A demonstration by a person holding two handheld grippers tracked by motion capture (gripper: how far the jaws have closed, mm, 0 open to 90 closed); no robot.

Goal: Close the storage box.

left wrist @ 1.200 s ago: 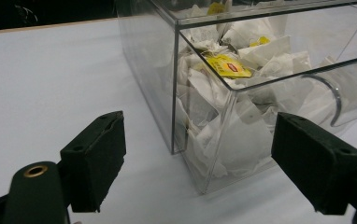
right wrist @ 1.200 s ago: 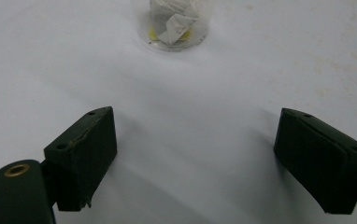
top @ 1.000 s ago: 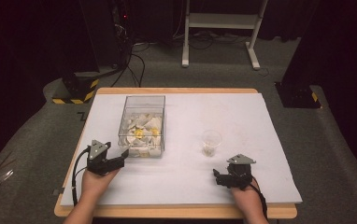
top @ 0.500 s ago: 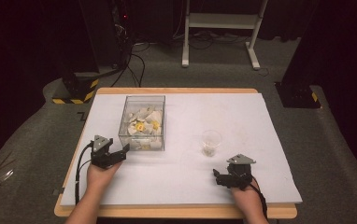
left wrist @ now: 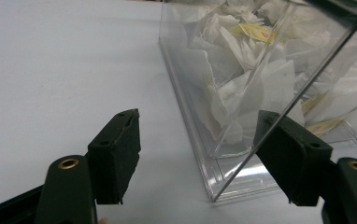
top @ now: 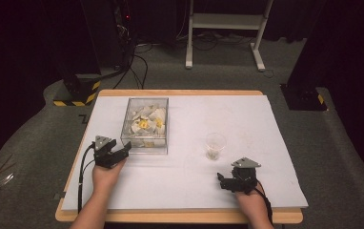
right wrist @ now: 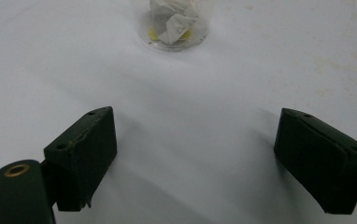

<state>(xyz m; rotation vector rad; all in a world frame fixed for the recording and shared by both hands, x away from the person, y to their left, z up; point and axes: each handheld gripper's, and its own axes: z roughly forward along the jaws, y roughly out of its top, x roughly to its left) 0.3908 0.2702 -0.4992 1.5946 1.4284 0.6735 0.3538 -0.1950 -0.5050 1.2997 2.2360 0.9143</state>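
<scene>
A clear plastic box (top: 146,125) full of white tea bags with yellow tags stands left of the table's middle. My left gripper (top: 121,151) is open just at the box's near left corner (left wrist: 223,186), its jaws wide with the corner between them and nothing gripped. A small clear cup (top: 215,145) with a tea bag in it stands to the right of the box. My right gripper (top: 224,182) rests open near the front edge, pointing toward the cup (right wrist: 174,23), well short of it.
A white sheet (top: 247,124) covers the wooden table. Beyond the table are a white stand (top: 227,24), cables and a yellow-black striped base (top: 75,93) on grey carpet.
My left gripper has moved back from over the box toward the person and to the left. It now sits low at the box's near corner. The right gripper has stayed put.
</scene>
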